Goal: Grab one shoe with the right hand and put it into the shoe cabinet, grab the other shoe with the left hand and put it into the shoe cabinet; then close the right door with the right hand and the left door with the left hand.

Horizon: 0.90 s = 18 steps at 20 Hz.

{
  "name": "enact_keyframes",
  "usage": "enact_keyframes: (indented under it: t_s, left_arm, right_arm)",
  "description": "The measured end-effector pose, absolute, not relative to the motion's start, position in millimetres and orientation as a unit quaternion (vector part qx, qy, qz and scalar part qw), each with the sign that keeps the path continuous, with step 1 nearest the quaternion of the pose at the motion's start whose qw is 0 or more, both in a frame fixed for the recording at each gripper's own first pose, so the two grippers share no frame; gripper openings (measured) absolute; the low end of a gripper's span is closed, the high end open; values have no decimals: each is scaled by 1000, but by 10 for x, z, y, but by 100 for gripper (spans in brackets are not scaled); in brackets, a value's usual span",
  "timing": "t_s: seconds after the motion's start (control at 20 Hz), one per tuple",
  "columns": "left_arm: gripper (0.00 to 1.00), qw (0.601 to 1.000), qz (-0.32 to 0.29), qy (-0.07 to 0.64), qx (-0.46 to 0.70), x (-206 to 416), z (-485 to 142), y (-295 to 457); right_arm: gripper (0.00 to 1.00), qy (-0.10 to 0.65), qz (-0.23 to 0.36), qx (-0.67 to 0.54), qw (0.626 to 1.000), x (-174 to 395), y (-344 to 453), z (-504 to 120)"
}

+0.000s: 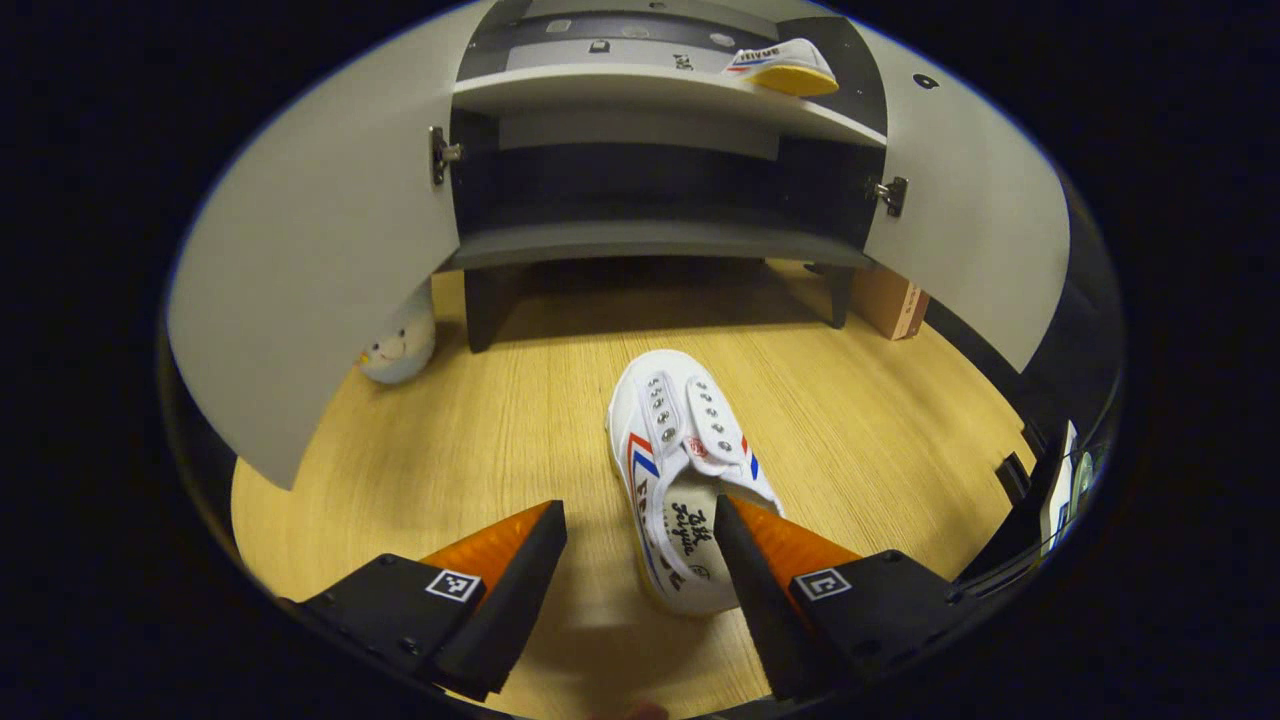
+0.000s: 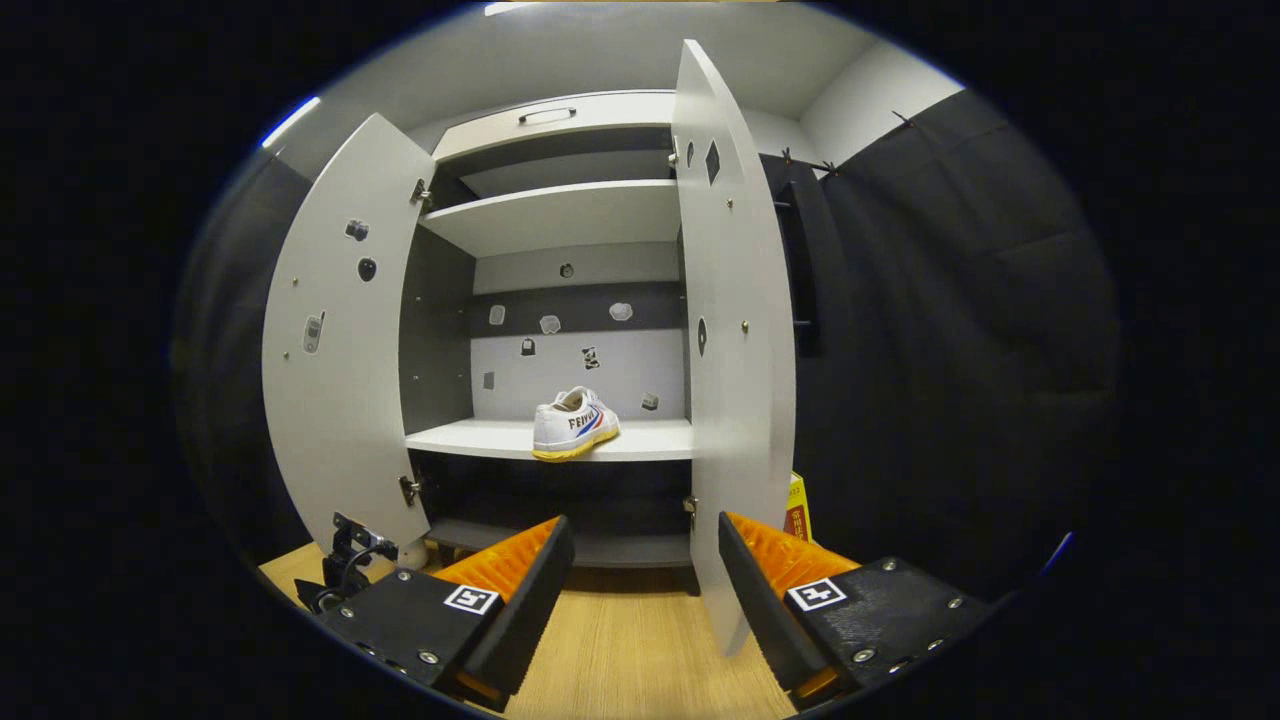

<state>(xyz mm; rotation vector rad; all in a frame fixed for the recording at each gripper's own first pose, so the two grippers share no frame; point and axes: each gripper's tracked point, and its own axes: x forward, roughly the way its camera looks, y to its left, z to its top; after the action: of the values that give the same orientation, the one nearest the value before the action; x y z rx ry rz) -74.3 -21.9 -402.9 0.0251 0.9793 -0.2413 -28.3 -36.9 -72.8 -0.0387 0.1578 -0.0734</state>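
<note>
A white shoe (image 1: 680, 480) with red and blue stripes lies on the wooden floor (image 1: 480, 450), toe toward the shoe cabinet (image 1: 660, 240). My left gripper (image 1: 640, 530) hovers open just above its heel, the right finger over the shoe's opening. A second white shoe (image 1: 785, 68) with a yellow sole rests on the cabinet's middle shelf; in the right gripper view this shoe (image 2: 574, 424) sits on the shelf (image 2: 640, 440). My right gripper (image 2: 640, 560) is open and holds nothing, facing the cabinet. Both doors stand open: left door (image 2: 340, 340), right door (image 2: 735, 330).
A small plush toy (image 1: 400, 345) sits on the floor by the left door. A cardboard box (image 1: 890, 300) stands beside the cabinet's right leg. Another gripper's dark body (image 2: 350, 565) shows low at the left in the right gripper view.
</note>
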Motion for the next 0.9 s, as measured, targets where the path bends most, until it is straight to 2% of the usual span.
enact_keyframes:
  t_s: [0.25, 0.45, 0.55, 0.6, 0.65, 0.7, 0.75, 0.85, 0.9]
  left_arm:
    - [100, 883, -75, 464, 12, -344, -4405, -23]
    - [100, 892, -79, 442, -41, -158, -4500, -138]
    - [95, 895, -79, 435, -63, -141, -4493, -214]
    - [84, 897, -81, 427, -75, -131, -4476, -262]
    - [77, 899, -87, 419, -88, -108, -4454, -319]
    - [59, 902, -77, 416, -83, -87, -4449, -277]
    - [54, 904, -65, 416, -69, -94, -4475, -202]
    - [19, 907, -41, 415, -63, -102, -4434, -89]
    - [11, 902, -37, 425, -66, -161, -4407, -101]
  right_arm:
    - [89, 83, -32, -15, 996, -266, -297, -727]
    - [89, 90, -32, -29, 995, -251, -261, -739]
    - [89, 91, -30, -37, 995, -259, -236, -735]
    - [89, 91, -29, -39, 995, -256, -221, -724]
    - [89, 91, -26, -41, 995, -254, -201, -722]
    - [89, 91, -23, -41, 995, -242, -180, -718]
    - [89, 91, -20, -42, 995, -235, -163, -727]
    - [89, 94, -13, -37, 995, -232, -125, -753]
    - [89, 95, -9, -33, 995, -230, -107, -759]
